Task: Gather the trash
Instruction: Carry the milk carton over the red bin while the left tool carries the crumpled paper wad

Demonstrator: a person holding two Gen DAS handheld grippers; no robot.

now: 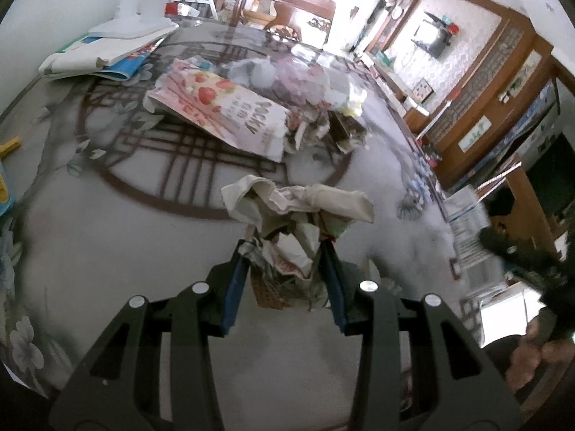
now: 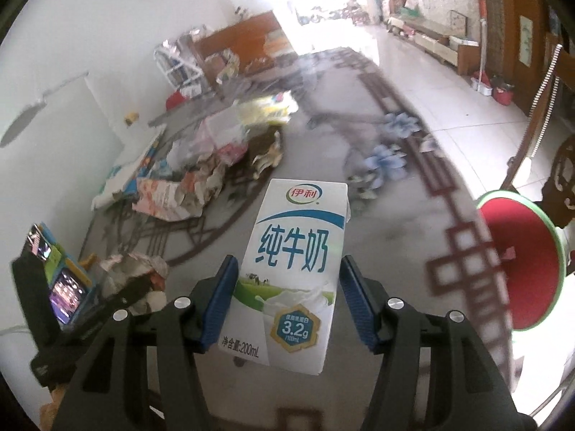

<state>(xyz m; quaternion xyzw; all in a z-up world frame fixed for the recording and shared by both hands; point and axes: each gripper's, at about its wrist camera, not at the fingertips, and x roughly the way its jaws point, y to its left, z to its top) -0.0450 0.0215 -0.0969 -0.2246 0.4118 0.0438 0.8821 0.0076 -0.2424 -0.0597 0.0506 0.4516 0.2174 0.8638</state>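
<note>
Patterned table, crumpled paper wad clamped in left claw, milk carton between parted right claw fingers.

I see crumpled paper between my left hand-held gripper's fingers, a trash pile beyond it on the surface; milk carton sits between the right hand-held gripper's fingers.
</note>
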